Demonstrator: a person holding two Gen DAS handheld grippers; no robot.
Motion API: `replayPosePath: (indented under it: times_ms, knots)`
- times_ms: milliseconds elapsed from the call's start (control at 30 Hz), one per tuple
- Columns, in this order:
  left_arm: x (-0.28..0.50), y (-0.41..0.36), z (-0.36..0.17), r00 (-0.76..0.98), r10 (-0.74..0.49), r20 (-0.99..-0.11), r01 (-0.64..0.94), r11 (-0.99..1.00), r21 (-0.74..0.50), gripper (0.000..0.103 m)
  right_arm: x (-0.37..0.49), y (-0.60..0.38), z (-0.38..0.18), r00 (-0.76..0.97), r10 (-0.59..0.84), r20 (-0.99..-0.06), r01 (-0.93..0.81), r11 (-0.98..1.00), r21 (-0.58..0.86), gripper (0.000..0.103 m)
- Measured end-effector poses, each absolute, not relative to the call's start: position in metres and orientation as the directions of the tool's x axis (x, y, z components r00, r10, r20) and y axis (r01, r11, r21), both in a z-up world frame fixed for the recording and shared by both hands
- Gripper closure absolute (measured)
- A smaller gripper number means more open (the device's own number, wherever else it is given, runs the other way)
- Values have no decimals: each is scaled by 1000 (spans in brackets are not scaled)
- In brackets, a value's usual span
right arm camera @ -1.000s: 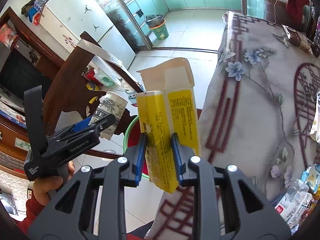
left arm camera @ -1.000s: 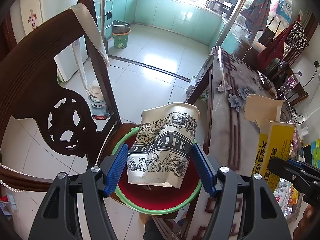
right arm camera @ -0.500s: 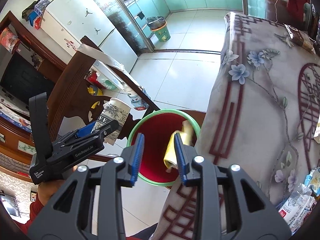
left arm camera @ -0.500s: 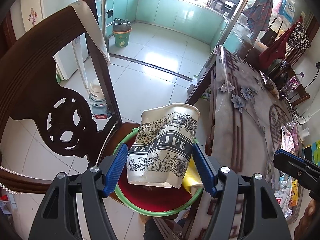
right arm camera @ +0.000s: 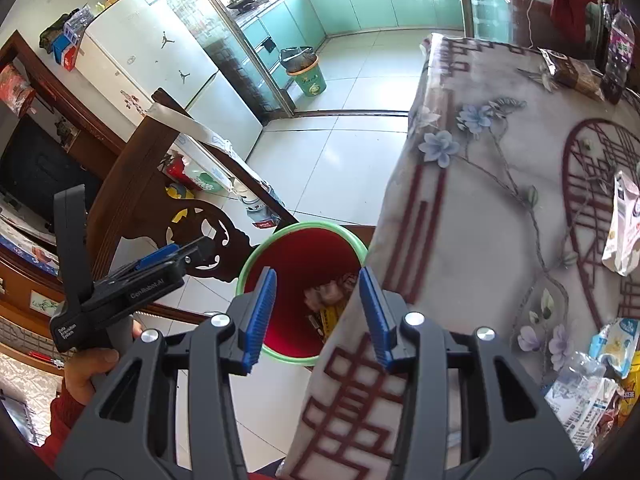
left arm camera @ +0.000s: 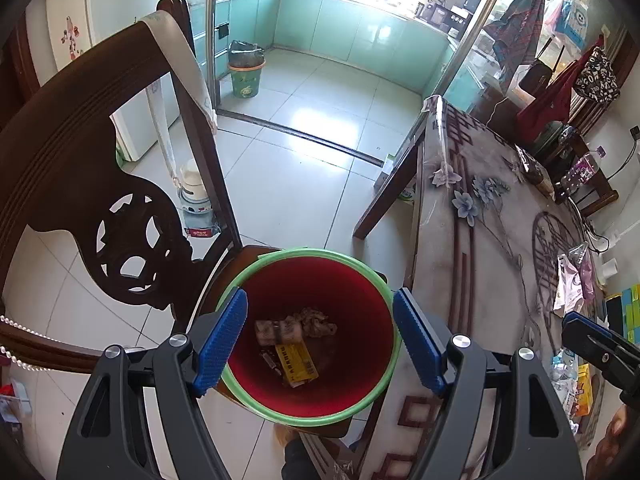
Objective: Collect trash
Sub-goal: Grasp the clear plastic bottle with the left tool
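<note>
A red bin with a green rim [left arm camera: 372, 280] stands on a dark wooden chair beside the table; it also shows in the right wrist view [right arm camera: 256, 252]. Inside lie the printed paper cup [left arm camera: 280, 330] on its side and the yellow carton [left arm camera: 296, 364]. My left gripper [left arm camera: 320, 340] is open and empty right above the bin's mouth. My right gripper [right arm camera: 316, 312] is open and empty, above the table's edge and the bin. The left gripper also shows in the right wrist view [right arm camera: 180, 256].
The chair's carved back [left arm camera: 120, 240] rises left of the bin. The table with a floral cloth [left arm camera: 480, 240] stands at the right, with wrappers and packets [right arm camera: 592, 376] near its front right and a white packet [right arm camera: 624, 220]. A green kitchen bin [left arm camera: 246, 80] stands far off on the tile floor.
The right gripper let the yellow carton fall into the bin and opened. The left gripper then opened and the paper cup dropped into the bin.
</note>
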State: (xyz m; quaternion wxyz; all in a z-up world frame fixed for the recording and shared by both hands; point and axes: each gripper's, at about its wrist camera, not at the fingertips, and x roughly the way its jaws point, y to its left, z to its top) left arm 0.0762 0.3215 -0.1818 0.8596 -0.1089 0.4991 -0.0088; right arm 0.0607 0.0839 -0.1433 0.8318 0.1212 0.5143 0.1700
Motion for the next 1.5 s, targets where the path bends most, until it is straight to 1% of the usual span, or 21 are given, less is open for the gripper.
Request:
replayPosePath:
  times_ms: [67, 267, 400, 467, 567, 700, 767, 833, 933, 1067, 1133, 1200, 1233, 1267, 1300, 1333, 1433, 1500]
  knots:
    - [71, 314, -177, 509, -120, -852, -85, 978, -189, 31, 56, 77, -144, 408, 403, -819, -153, 915, 374, 58]
    - [57, 281, -173, 509, -107, -854, -74, 983, -167, 31, 27, 41, -148, 398, 379, -836, -162, 925, 343, 57]
    - [50, 240, -169, 505, -115, -855, -53, 985, -163, 31, 8, -7, -152, 393, 351, -850, -141, 936, 321, 57]
    - [46, 211, -167, 501, -136, -855, -24, 985, -171, 31, 1, -36, -149, 398, 333, -855, -129, 943, 307, 57]
    - [37, 166, -163, 501, -164, -850, 34, 985, -169, 31, -7, -78, -144, 417, 290, -862, -118, 957, 265, 52]
    - [21, 106, -167, 470, -241, -849, 101, 970, -219, 31, -16, -144, -143, 427, 203, -881, -92, 979, 182, 52]
    - [9, 75, -174, 430, -301, -851, 161, 953, -256, 31, -19, -176, -147, 423, 163, -892, -67, 987, 148, 52]
    - [-5, 41, -184, 377, -344, -860, 234, 934, -271, 28, -21, -199, -150, 417, 140, -898, -40, 990, 136, 52]
    - [-25, -3, -208, 301, -353, -886, 310, 915, -259, 28, -27, -228, -158, 402, 132, -906, -7, 990, 141, 51]
    - [-34, -36, -245, 202, -323, -925, 293, 921, -258, 29, -37, -243, -168, 370, 144, -918, -6, 988, 153, 51]
    - [-33, -41, -261, 168, -301, -938, 267, 931, -251, 29, -45, -244, -173, 353, 168, -920, -9, 984, 176, 48]
    - [-32, -44, -274, 154, -280, -948, 245, 940, -238, 29, -54, -238, -181, 326, 214, -921, -25, 976, 218, 48]
    - [-32, -45, -279, 151, -264, -953, 234, 946, -225, 30, -57, -234, -186, 311, 231, -922, -35, 972, 232, 48]
    - [-31, -44, -284, 146, -255, -956, 220, 950, -220, 34, -60, -229, -190, 300, 244, -922, -41, 969, 243, 48]
    - [-32, -46, -282, 172, -248, -953, 216, 954, -209, 46, -63, -224, -196, 284, 259, -923, -43, 965, 257, 48]
    - [-31, -45, -281, 179, -232, -956, 215, 958, -192, 55, -65, -219, -200, 269, 272, -924, -41, 962, 271, 48]
    - [-27, -36, -277, 194, -233, -953, 182, 963, -198, 56, -66, -206, -209, 246, 323, -914, -33, 945, 325, 48]
    - [-26, -28, -267, 233, -218, -948, 162, 970, -183, 56, -63, -198, -213, 244, 320, -915, -30, 946, 322, 48]
